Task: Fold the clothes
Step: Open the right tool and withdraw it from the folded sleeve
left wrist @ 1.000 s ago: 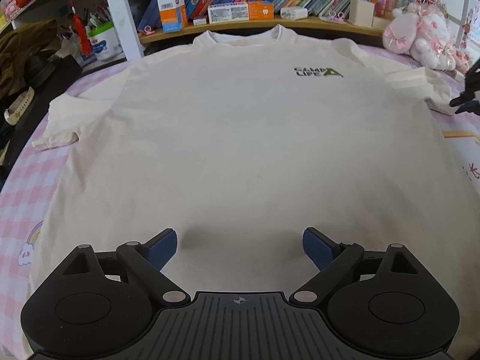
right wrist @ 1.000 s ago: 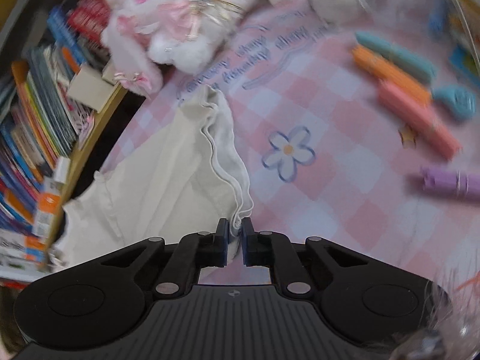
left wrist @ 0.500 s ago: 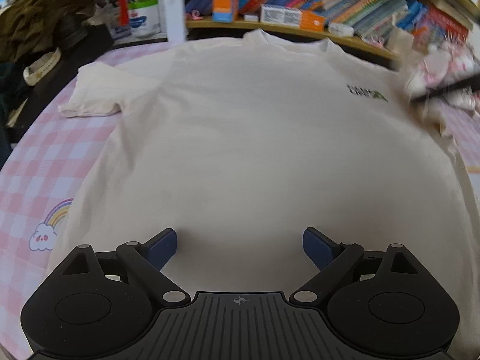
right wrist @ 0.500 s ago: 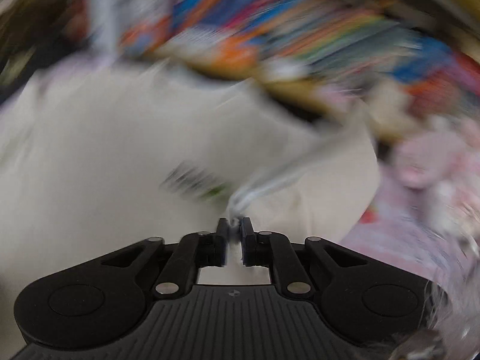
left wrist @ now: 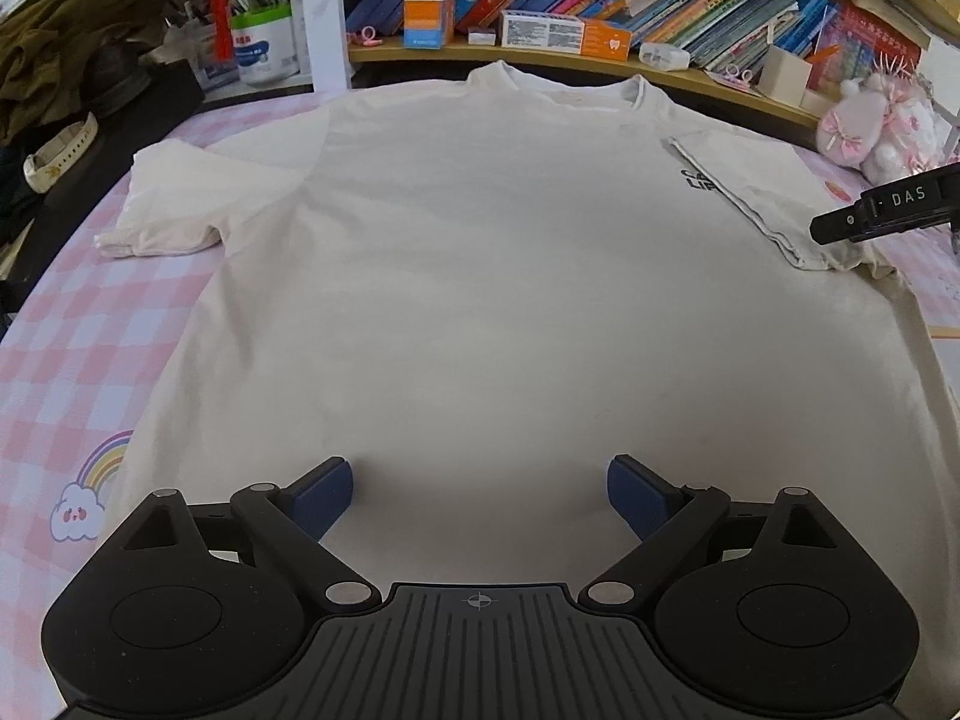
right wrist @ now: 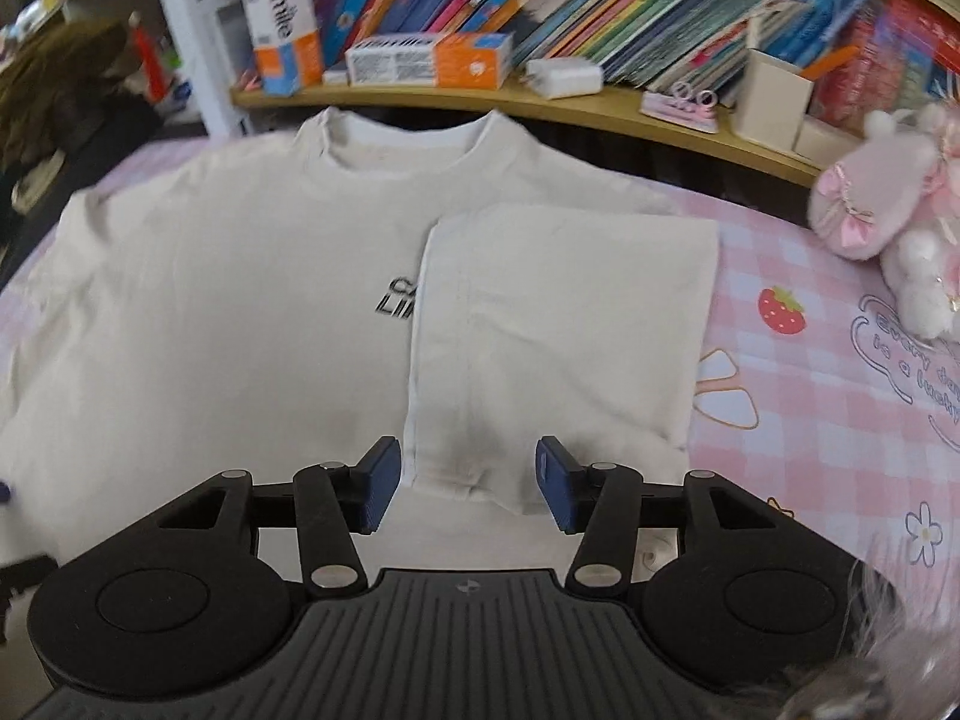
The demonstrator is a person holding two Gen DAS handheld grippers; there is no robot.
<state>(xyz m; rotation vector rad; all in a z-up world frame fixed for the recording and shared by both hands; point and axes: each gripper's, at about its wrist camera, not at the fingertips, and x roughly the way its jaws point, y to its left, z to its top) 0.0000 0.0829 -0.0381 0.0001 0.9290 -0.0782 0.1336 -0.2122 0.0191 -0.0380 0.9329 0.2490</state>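
In the left wrist view, the cream T-shirt [left wrist: 480, 252] is lying face up across the pink checked surface [left wrist: 54, 360], filling most of the frame. At the left of the frame its one sleeve [left wrist: 168, 204] is sticking out flat, unfolded. At bottom centre the left gripper [left wrist: 480, 489] is hovering over the hem with jaws spread wide, holding nothing. Toward the upper right, the other sleeve [right wrist: 558, 324] is lying folded inward over the chest, half covering the printed logo [right wrist: 396, 297]. In the right wrist view, the right gripper [right wrist: 468, 483] is sitting wide open just behind it, empty. I judge one sleeve fold done; the opposite sleeve and body folds are remaining.
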